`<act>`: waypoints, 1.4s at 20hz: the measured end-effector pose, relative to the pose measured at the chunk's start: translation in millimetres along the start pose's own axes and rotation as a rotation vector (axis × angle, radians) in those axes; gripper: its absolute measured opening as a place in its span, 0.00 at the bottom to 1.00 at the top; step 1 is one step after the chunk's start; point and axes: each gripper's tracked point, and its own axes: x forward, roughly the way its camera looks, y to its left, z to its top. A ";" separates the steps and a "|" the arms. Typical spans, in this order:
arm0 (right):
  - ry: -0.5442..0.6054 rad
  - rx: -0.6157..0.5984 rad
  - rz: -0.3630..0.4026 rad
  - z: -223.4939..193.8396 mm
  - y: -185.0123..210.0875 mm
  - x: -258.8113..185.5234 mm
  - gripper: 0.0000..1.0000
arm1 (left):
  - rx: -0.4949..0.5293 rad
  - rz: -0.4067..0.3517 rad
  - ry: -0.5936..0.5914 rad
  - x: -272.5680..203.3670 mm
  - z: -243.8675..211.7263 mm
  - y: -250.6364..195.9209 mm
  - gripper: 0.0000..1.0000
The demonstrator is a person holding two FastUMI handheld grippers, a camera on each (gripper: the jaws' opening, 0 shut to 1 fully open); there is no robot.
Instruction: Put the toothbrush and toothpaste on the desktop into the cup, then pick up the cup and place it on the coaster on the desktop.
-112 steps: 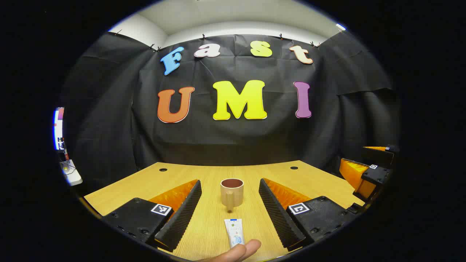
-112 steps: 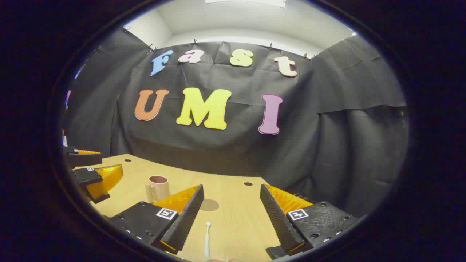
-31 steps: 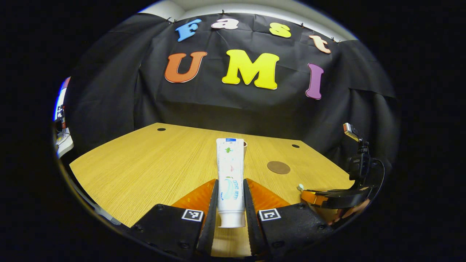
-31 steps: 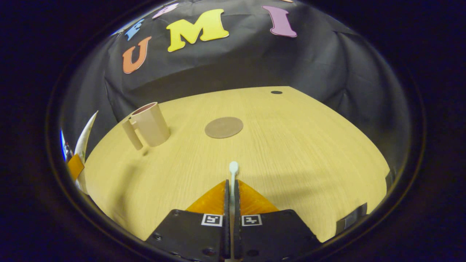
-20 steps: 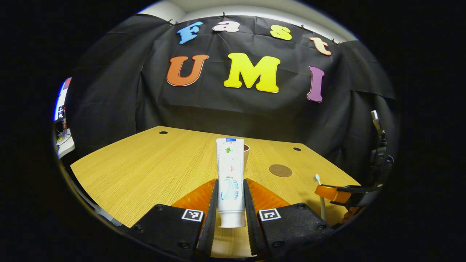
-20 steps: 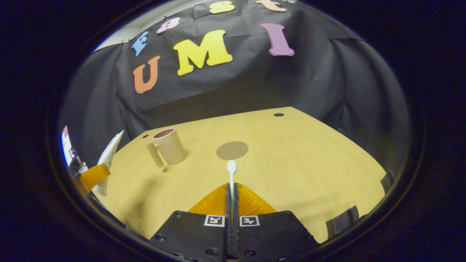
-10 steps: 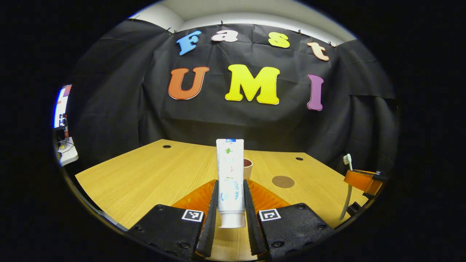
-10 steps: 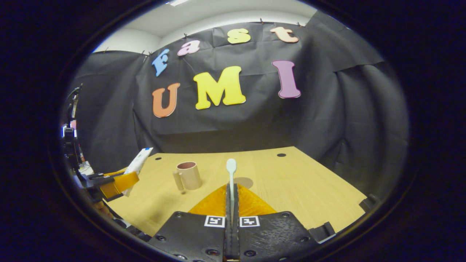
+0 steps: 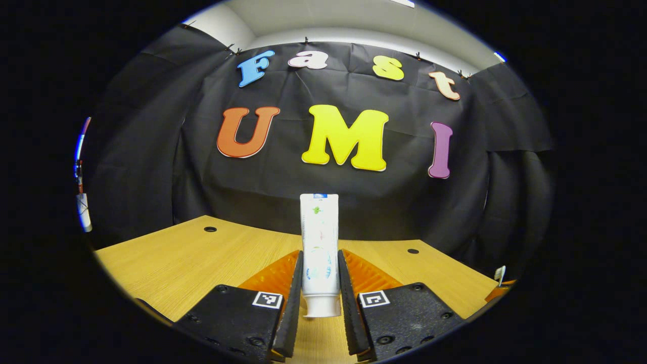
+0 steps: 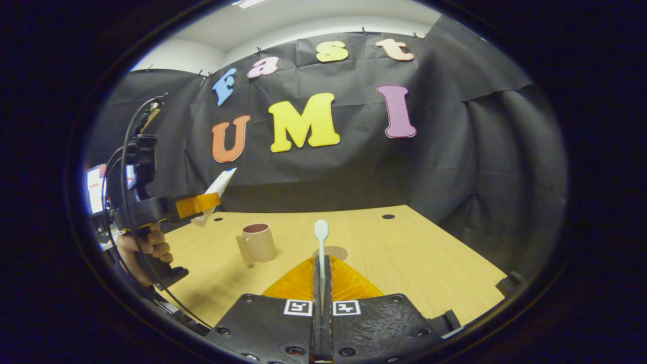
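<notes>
My left gripper (image 9: pixel 319 255) is shut on a white toothpaste tube (image 9: pixel 319 227), cap toward the camera, held above the wooden desktop (image 9: pixel 202 253). In the right gripper view that left gripper (image 10: pixel 199 203) hovers up and left of the beige cup (image 10: pixel 259 242), with the toothpaste tube (image 10: pixel 220 184) slanting upward from it. My right gripper (image 10: pixel 322 260) is shut on a white toothbrush (image 10: pixel 321 230), head pointing forward. The cup stands upright with its handle on its left. The brown round coaster (image 10: pixel 336 251) lies right of the cup, partly hidden behind the toothbrush.
A hand (image 10: pixel 146 247) holds the left gripper's handle, with a cable looping up from it. The desktop (image 10: pixel 429 263) has small round holes near its back edge (image 10: pixel 388 216). Black cloth walls the booth behind and at both sides.
The left gripper has risen with the toothpaste, and the cup and coaster have dropped out of its view. The right gripper has barely moved, still holding the toothbrush.
</notes>
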 end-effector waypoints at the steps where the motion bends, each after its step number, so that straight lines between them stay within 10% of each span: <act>1: -0.002 -0.003 -0.009 0.3 -3.8 0.2 0.00 | 0.000 -0.002 -0.019 16.0 2.9 0.7 0.45; 9: 0.007 0.035 -0.009 -9.3 -21.9 5.8 0.00 | 0.034 -0.040 0.011 95.9 -35.7 -5.3 0.41; 28: 0.041 0.059 -0.027 -26.5 -39.7 10.9 0.00 | 0.059 -0.036 0.037 97.7 -57.9 -15.0 0.45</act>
